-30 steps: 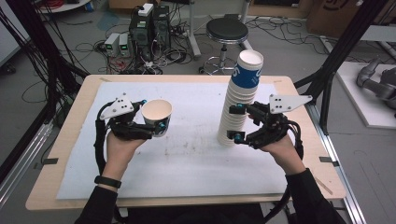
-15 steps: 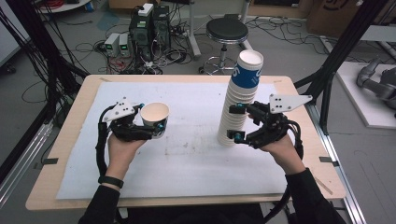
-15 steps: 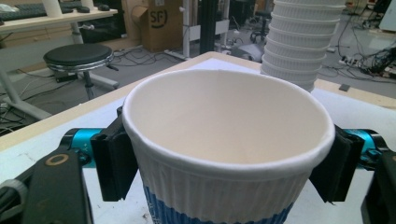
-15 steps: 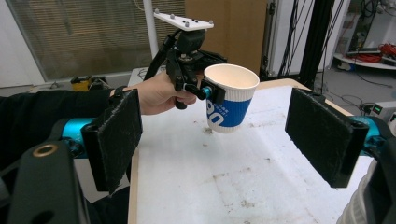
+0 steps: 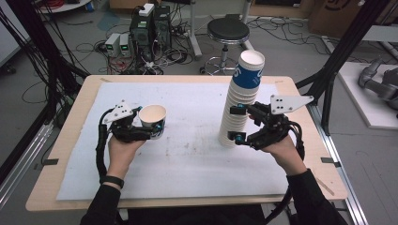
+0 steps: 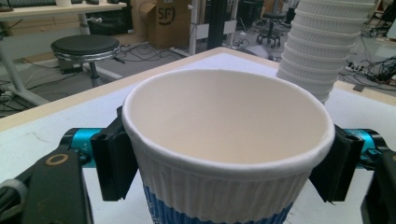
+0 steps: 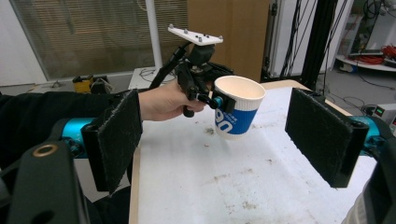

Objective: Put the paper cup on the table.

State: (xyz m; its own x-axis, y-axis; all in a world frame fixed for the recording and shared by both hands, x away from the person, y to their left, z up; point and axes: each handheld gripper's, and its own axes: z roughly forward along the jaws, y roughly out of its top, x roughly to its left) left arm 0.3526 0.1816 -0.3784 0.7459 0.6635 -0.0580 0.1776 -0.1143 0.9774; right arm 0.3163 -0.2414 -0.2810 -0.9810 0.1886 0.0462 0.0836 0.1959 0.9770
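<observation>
Setting down: left tongs [image 5: 149, 125] clamp one paper cup [image 5: 152, 120]; lower upright onto table [image 5: 187, 159], then release. Right tongs [image 5: 237, 123] spread wide beside cup stack [image 5: 239, 103].

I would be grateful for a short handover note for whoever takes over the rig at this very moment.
Left hand-held gripper: shut on a single paper cup, upright, mouth up, over the white mat on the left; whether it rests on the mat I cannot tell.
Right hand-held gripper: open, jaws beside the lower part of the cup stack, none of it between them in its own view.
Done: one cup is apart from the stack.
Left: probably set that cup down, then pull the next from the stack.
</observation>
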